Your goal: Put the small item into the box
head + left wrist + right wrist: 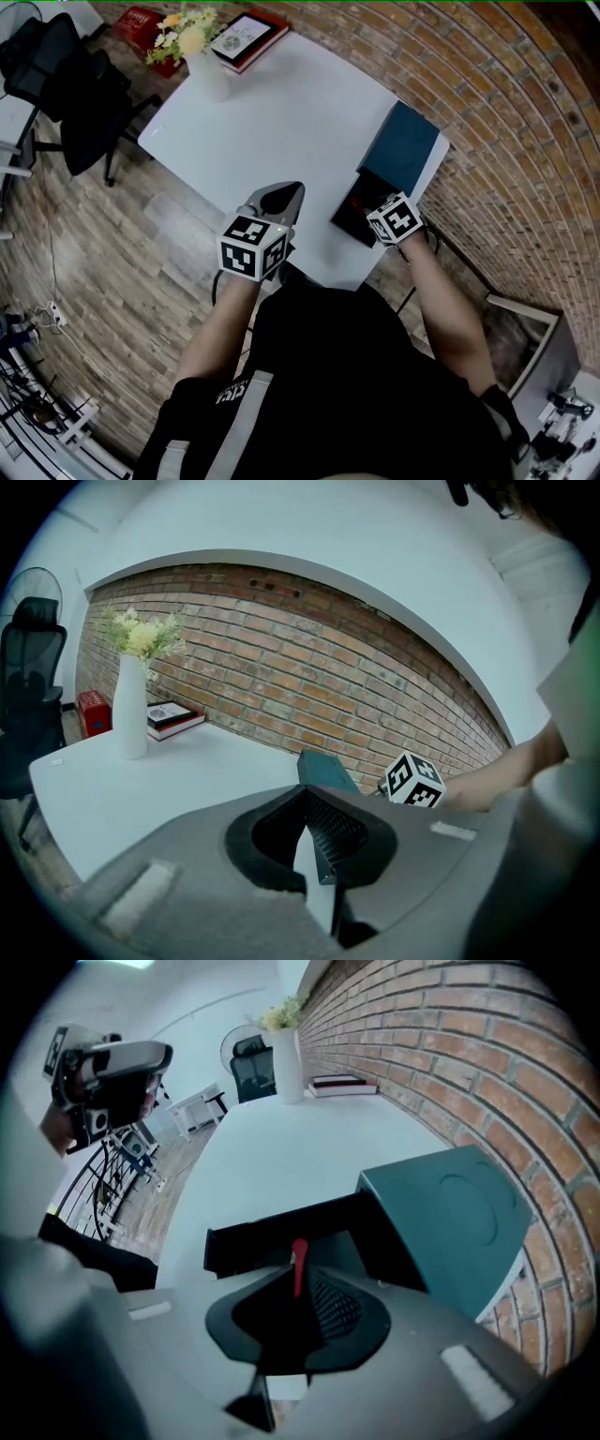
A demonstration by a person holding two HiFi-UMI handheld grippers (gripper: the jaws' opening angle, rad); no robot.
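**Red item (298, 1267) pinched at the mouth of the open box (272, 1232)**

We hold the right claw (298, 1254) pressed together on the small red item. It is a thin strip, and it stands up from between the tips. We grip it at its lower end, so most of it shows and we can see where it will drop.

The box sits at the right end of the counter (281, 112), close to the near edge, where the right arm reaches it without stretching. Its teal lid (450, 1213) is tipped back toward the brick wall, which leaves the black inside bare just ahead of the tips. The item is not yet inside the box.

The left claw (307, 799) is pressed together on nothing. It hangs over the counter's near edge, well apart from the box, we judge to leave the right side free.

The vase (208, 75) and books (246, 37) stand at the far end, out of the way.

We judge that a short move forward and down is left, then spreading the jaws. Released too early, the strip could fall outside the near wall.
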